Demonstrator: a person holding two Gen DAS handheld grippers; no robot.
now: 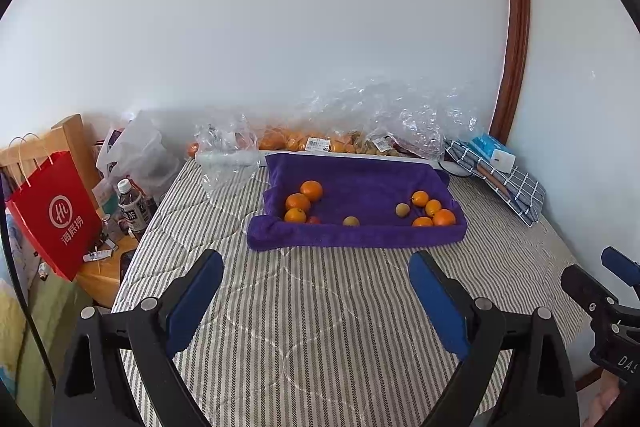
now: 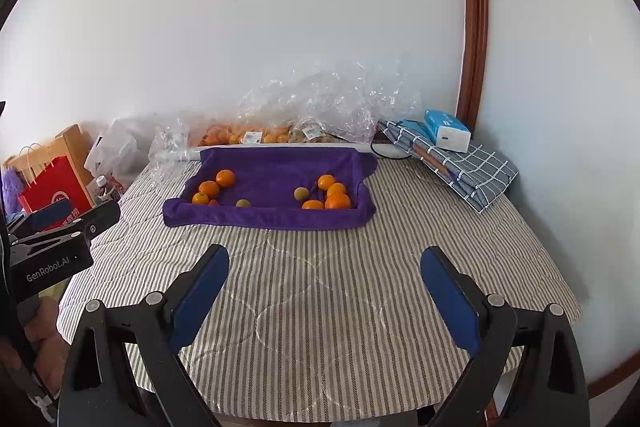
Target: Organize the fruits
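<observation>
A purple towel point(image 1: 360, 183) point(image 2: 272, 167) lies on the striped table, its edges folded up like a tray. On its left sit three oranges point(image 1: 298, 202) point(image 2: 209, 189) and a small red fruit point(image 1: 314, 220). On its right sit several oranges point(image 1: 434, 213) point(image 2: 332, 197). Two small yellow-brown fruits point(image 1: 351, 221) point(image 2: 301, 193) lie between them. My left gripper point(image 1: 316, 267) is open and empty, well short of the towel. My right gripper point(image 2: 324, 263) is also open and empty over the table's near half.
Crumpled clear plastic bags with more fruit point(image 1: 312, 143) point(image 2: 256, 135) line the wall behind the towel. A checked cloth with a blue-white box point(image 1: 500, 171) point(image 2: 452, 151) lies at the right. A red paper bag point(image 1: 52, 215) and bottles point(image 1: 134, 205) stand off the table's left edge.
</observation>
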